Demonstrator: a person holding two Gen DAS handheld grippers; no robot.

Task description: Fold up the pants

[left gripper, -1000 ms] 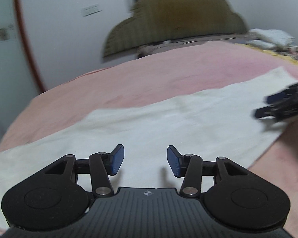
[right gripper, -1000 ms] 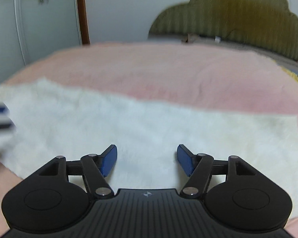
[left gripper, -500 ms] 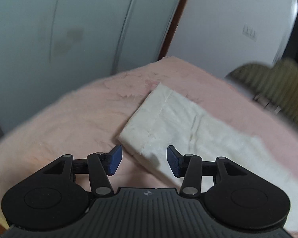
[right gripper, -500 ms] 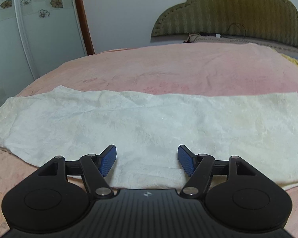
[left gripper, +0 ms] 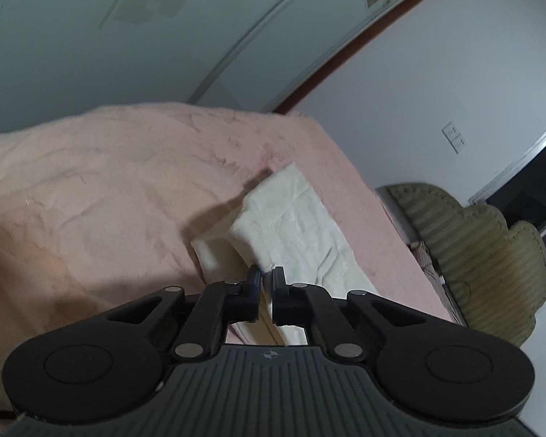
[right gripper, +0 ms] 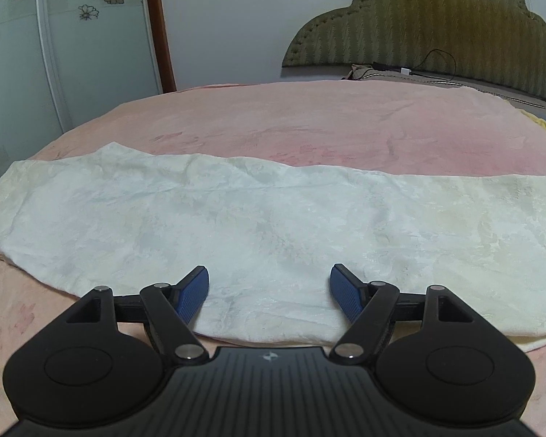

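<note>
Cream-white pants (right gripper: 265,225) are spread lengthwise across a pink blanket (right gripper: 327,123) on the bed. At their left end, a fold of the fabric (left gripper: 273,233) is pinched between the closed fingers of the left gripper (left gripper: 267,284) and raised off the blanket. Further right, the right gripper (right gripper: 269,291) is held over the near edge of the pants, its blue pads (right gripper: 193,293) spread wide with nothing between them. An olive headboard (right gripper: 436,22) is seen behind.

We see both views in dim, even indoor light with a cool cast, sharp and free of motion blur. A soft shadow falls left of the lifted pants (left gripper: 287,218) ahead of the left gripper (left gripper: 267,284). Fisheye bending curves the walls toward dark corners.
</note>
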